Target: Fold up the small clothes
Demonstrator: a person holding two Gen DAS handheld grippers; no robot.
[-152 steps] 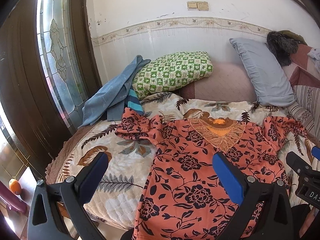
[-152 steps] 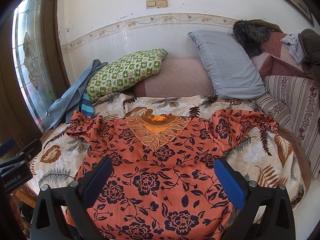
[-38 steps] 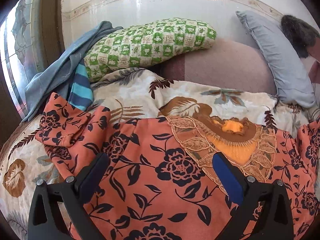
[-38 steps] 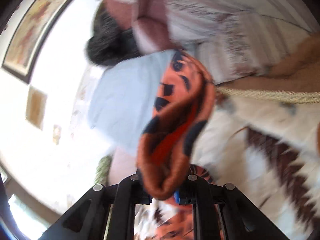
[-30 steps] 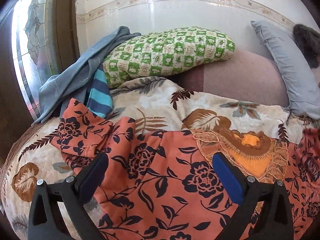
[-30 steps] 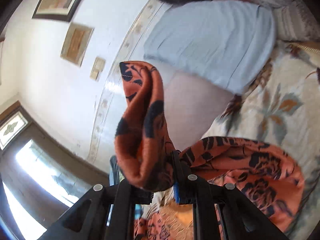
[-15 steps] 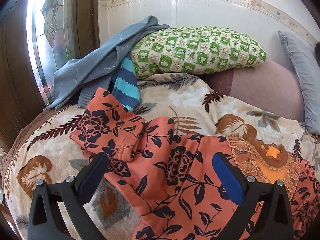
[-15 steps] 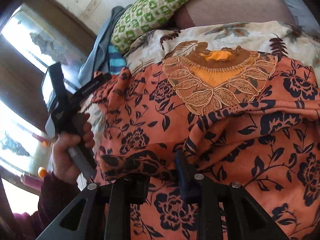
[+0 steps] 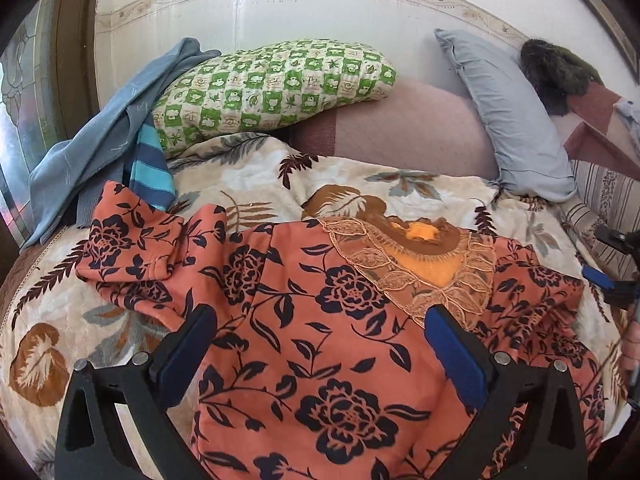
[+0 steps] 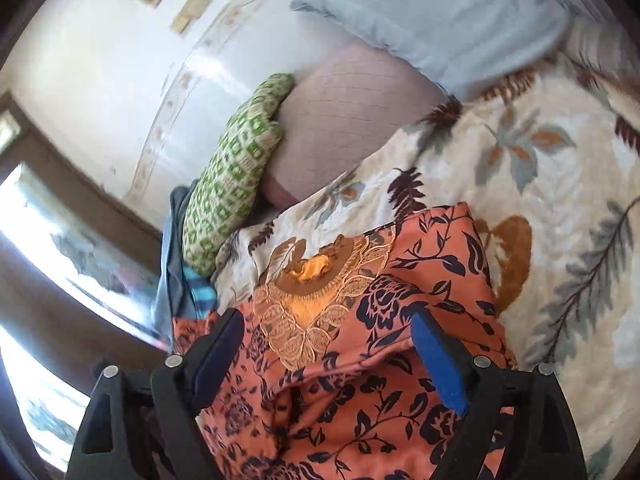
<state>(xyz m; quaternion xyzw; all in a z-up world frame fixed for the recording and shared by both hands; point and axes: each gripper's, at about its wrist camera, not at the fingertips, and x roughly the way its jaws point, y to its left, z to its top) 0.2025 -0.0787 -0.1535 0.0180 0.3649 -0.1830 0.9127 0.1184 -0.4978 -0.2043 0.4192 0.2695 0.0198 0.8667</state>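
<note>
An orange top with black flowers and a lace neckline (image 9: 328, 320) lies spread on the leaf-print bedspread (image 9: 248, 176). Its left sleeve (image 9: 132, 252) lies crumpled out to the left. Its right sleeve is folded in over the body (image 10: 432, 272). My left gripper (image 9: 320, 344) is open and empty, just above the top's chest. My right gripper (image 10: 328, 344) is open and empty over the folded-in right side, near the neckline (image 10: 308, 292). The right gripper also shows at the right edge of the left wrist view (image 9: 612, 276).
A green checked pillow (image 9: 272, 88), a grey-blue pillow (image 9: 508, 116) and a pink bolster (image 9: 408, 128) lie along the wall. Blue and striped clothes (image 9: 116, 140) are piled at the back left by a stained-glass door (image 9: 24, 100). Striped cushions (image 9: 604, 204) are at the right.
My right gripper carried the right sleeve across onto the body and let it go; it now stands open. My left gripper drew back and swung right, staying open.
</note>
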